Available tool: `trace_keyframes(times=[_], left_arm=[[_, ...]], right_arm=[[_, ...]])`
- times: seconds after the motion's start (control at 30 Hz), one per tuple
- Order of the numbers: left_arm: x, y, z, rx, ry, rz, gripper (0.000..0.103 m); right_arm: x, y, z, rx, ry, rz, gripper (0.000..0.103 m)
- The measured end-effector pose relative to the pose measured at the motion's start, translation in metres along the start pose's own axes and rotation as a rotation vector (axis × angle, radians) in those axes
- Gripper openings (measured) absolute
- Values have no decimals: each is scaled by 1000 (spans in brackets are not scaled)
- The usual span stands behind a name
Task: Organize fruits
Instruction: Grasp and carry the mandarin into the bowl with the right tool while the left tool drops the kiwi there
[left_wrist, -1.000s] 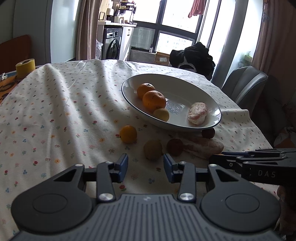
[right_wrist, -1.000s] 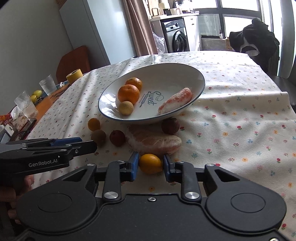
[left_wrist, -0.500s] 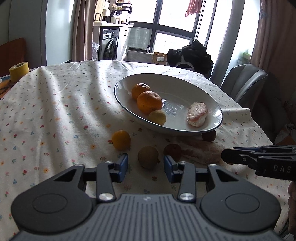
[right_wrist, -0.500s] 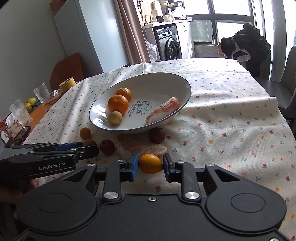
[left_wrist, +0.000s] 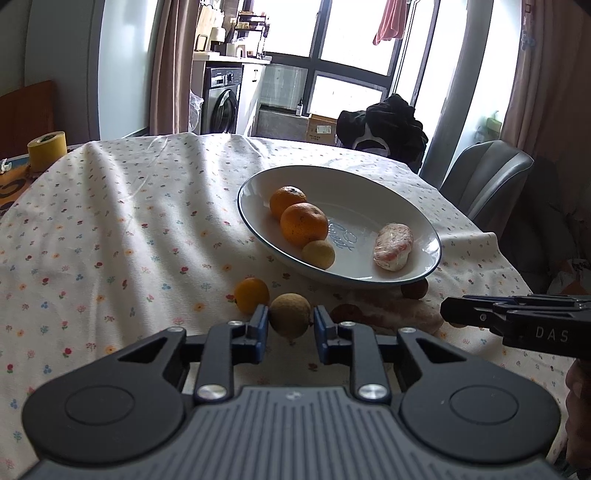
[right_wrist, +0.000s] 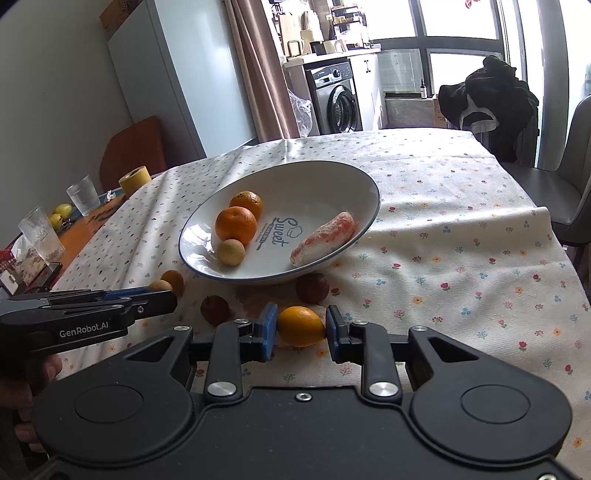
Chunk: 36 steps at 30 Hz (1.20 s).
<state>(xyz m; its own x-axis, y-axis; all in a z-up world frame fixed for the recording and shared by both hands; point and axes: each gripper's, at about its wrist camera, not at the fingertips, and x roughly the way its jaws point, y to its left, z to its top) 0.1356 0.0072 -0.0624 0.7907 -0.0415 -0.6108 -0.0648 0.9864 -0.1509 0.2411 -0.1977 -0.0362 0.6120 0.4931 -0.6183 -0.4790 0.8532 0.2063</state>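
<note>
Left gripper (left_wrist: 290, 325): spread, low over the floral tablecloth (left_wrist: 110, 221), straddles a tan longan (left_wrist: 290, 314); blue pads just beside the longan on either side, cannot tell whether touching.

Right gripper (right_wrist: 301, 326): pinches a small yellow-orange citrus (right_wrist: 301, 326) between its blue pads, both pads against the peel, near the table's front edge.

White plate (left_wrist: 406, 206) with dark rim and "Sweet" print: sits mid-table, well beyond both grippers. Holds two mandarins side by side, rear mandarin (left_wrist: 288, 201) and front mandarin (left_wrist: 303, 224), with a pale round fruit (left_wrist: 318, 254) touching the front one, and apart from them a peeled pink segment (left_wrist: 392, 246) toward the right rim.

On the cloth, outside the plate: a loose kumquat (left_wrist: 252, 295) just left of the longan; a dark red fruit (left_wrist: 345, 314) just right of the left gripper's pad; a second dark red fruit (left_wrist: 414, 288) tucked under the plate's near rim; a large peeled segment (left_wrist: 402, 314) lying between those two, partly hidden by the right gripper.

Far left edge: yellow tape roll (left_wrist: 47, 149); drinking glasses (right_wrist: 83, 199) beside it.
</note>
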Motion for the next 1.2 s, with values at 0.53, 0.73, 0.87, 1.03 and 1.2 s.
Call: trace_keyframes(times=[0.53, 0.73, 0.87, 1.03, 1.2], left_arm=[[-25, -15, 25, 23, -91, -25, 25], [-20, -20, 29, 30, -96, -34, 25], [-15, -21, 31, 34, -91, -42, 25], [-8, -24, 34, 41, -86, -50, 25], [2, -29, 37, 51, -72, -62, 25]], right_arm=[[-13, 12, 17, -37, -61, 1, 26], [-13, 13, 23, -43, -72, 4, 26], [-11, 12, 27, -43, -76, 3, 26], [-7, 11, 31, -43, -78, -2, 26], [-3, 7, 34, -43, -81, -13, 26]])
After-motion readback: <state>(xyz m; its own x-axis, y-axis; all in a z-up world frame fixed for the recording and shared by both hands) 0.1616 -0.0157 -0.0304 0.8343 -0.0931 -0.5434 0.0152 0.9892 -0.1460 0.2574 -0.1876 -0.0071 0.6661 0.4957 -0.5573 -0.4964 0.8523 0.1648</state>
